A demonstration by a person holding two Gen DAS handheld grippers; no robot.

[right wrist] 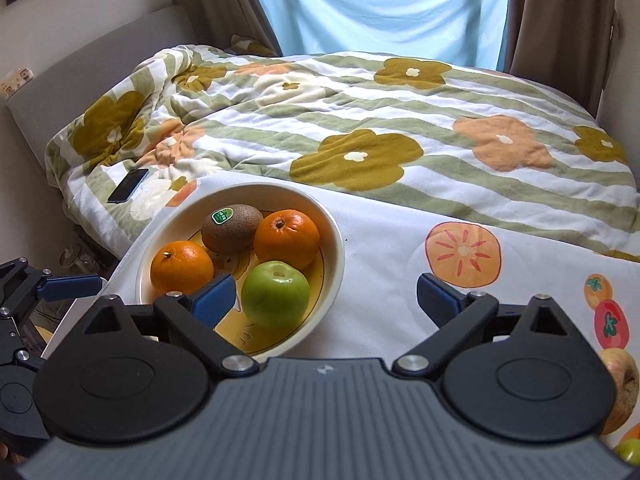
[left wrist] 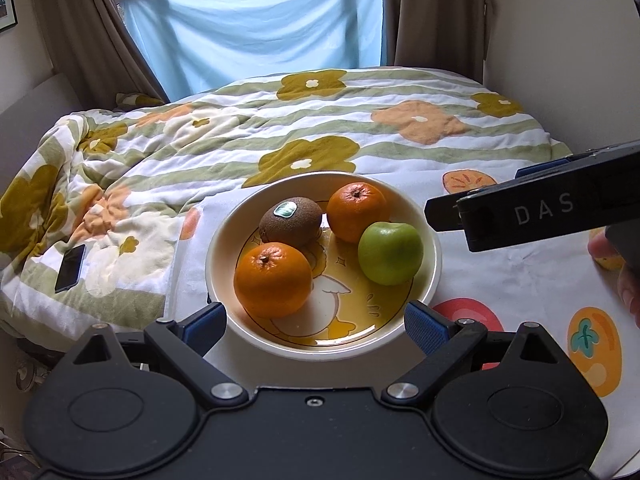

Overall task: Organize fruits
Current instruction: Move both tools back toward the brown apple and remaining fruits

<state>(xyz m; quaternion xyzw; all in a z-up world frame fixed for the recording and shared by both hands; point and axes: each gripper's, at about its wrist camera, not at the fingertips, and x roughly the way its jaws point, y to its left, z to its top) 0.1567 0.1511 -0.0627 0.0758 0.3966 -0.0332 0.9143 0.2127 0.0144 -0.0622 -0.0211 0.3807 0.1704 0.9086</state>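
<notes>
- The bowl (left wrist: pixel 224 236) is cream-coloured with a yellow cartoon print inside. It stands on a white cloth (left wrist: pixel 500 276) printed with fruit motifs, at the near edge of the bed.
- Four fruits lie in the bowl: a green apple (left wrist: pixel 390 253), a kiwi (left wrist: pixel 291 221) with a green sticker, a near orange (left wrist: pixel 273 279) and a far orange (left wrist: pixel 357 211).
- The apple lies on the right side of the bowl and touches the far orange. The kiwi lies between the two oranges.
- The left gripper (left wrist: pixel 316 326) hovers at the near rim of the bowl. Its blue-padded fingers stand wide apart on either side of the rim, with nothing gripped between them.
- The right gripper (right wrist: pixel 325 298) is at full spread. Its left finger (right wrist: pixel 212 298) sits over the bowl just beside the apple; its right finger is over the bare cloth. The pads press on nothing.
- In the left wrist view, the right gripper enters from the right edge, above the cloth and apart from the bowl.
- A flowered quilt (left wrist: pixel 320 120) covers the bed behind the bowl. A dark phone (left wrist: pixel 71 268) lies on it at the left.
- One more apple (right wrist: pixel 620 384) shows at the right edge of the right wrist view, partly hidden.
</notes>
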